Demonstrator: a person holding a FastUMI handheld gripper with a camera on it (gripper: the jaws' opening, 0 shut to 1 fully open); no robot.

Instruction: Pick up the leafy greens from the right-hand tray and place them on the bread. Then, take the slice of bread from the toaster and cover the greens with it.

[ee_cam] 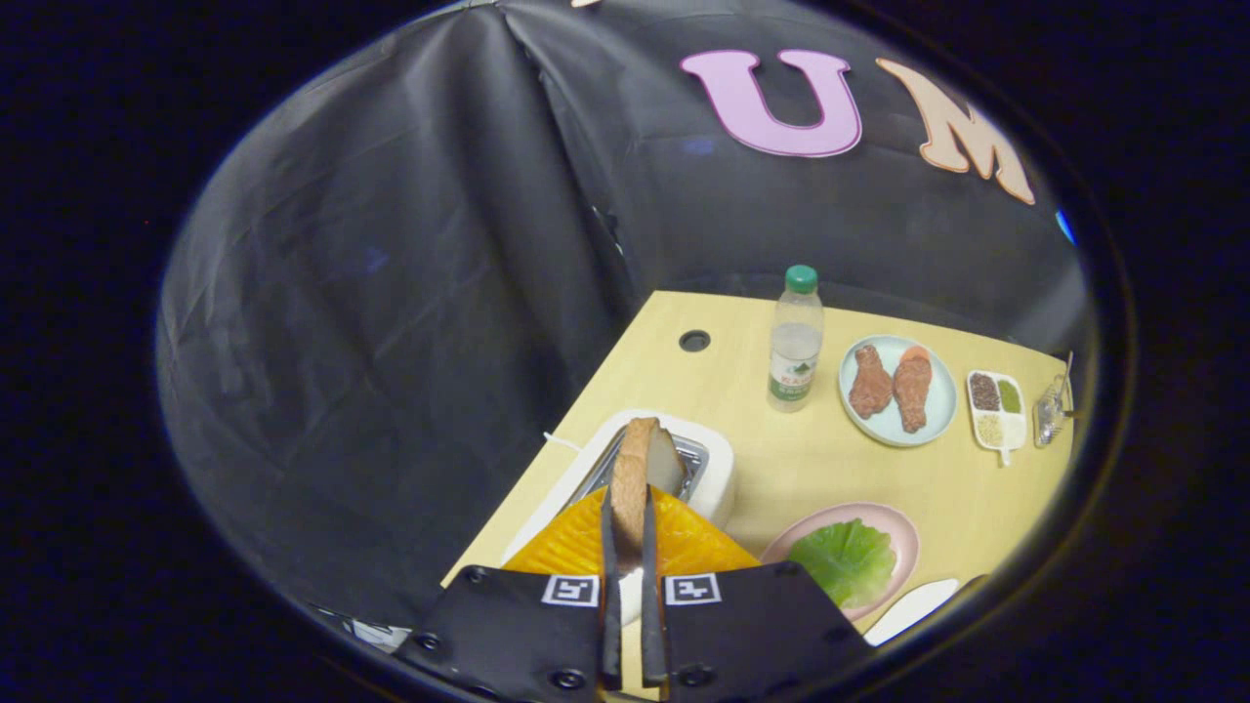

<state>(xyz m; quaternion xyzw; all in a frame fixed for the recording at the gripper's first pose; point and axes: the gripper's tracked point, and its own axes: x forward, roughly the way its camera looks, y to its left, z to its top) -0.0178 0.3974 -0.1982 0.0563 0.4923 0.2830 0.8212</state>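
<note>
A slice of bread (633, 469) stands on edge between my fingers, and my gripper (626, 500) is shut on it. It sits right over the slot of the white toaster (721, 467); whether its lower edge is still inside the slot is hidden by the fingers. To the right of the fingers, the leafy greens (845, 558) lie flat on a pink plate (903, 527). What lies under the greens is covered. The end of a white tray (913, 609) shows just beyond the pink plate on the near right.
On the wooden table (771, 469), a water bottle with a green cap (796, 337) stands beyond the toaster. Right of it are a pale blue plate (939, 391) with two fried chicken pieces and a small divided dish (996, 410) of grains. The table's left edge runs close beside the toaster.
</note>
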